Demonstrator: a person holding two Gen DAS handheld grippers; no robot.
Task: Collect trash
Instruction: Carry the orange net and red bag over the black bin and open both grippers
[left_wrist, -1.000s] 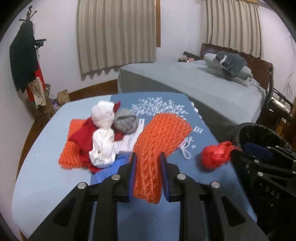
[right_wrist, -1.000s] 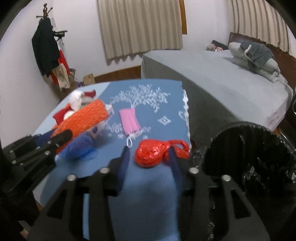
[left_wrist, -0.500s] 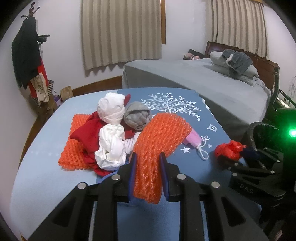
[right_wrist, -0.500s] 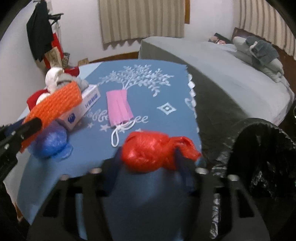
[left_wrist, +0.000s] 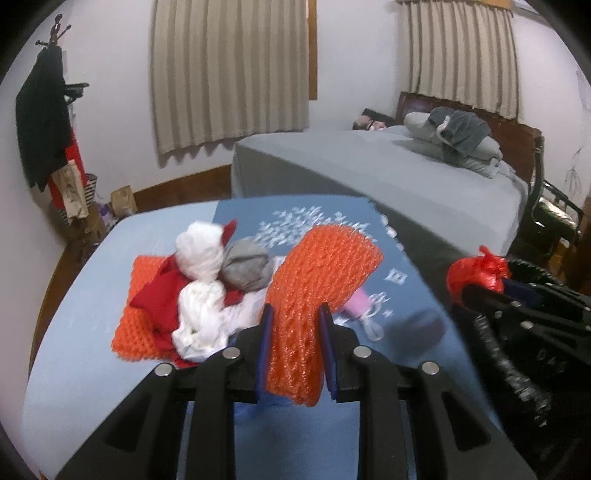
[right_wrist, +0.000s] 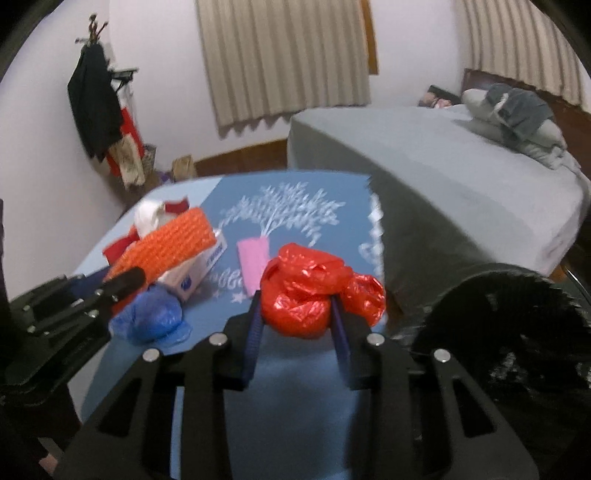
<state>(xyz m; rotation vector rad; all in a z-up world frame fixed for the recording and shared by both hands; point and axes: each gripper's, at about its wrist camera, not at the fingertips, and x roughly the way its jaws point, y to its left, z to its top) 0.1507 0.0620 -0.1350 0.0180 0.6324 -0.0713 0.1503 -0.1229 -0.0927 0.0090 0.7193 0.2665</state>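
Between the blue pads of the left gripper (left_wrist: 292, 345) an orange foam net (left_wrist: 317, 291) is pinched, its lower end hanging below the jaws and its upper part fanned out above the table (left_wrist: 74, 354), which is covered in light blue cloth with a darker blue mat printed with a white tree. On the right, a crumpled red plastic bag (right_wrist: 303, 291) is seen between the jaws of the right gripper (right_wrist: 295, 332), which are closing at this moment, with the pads pressed against its sides; a second lobe of the bag bulges past the right-hand pad. Just to the right of that gripper the black-lined trash bin (right_wrist: 517, 332) is found, beside the table edge. Left on the table are a crumpled blue plastic bag (right_wrist: 151, 317), a pink face mask (right_wrist: 251, 266), a white box with blue print (right_wrist: 195, 269), a second orange net (left_wrist: 127, 328) lying flat, and on it a pile of white, grey and red rolled cloth (left_wrist: 207, 280). Behind the table a grey bed (left_wrist: 388, 173) with folded bedding is seen, along with beige curtains (left_wrist: 229, 74) and a coat stand (left_wrist: 48, 122) hung with dark clothes at the left wall
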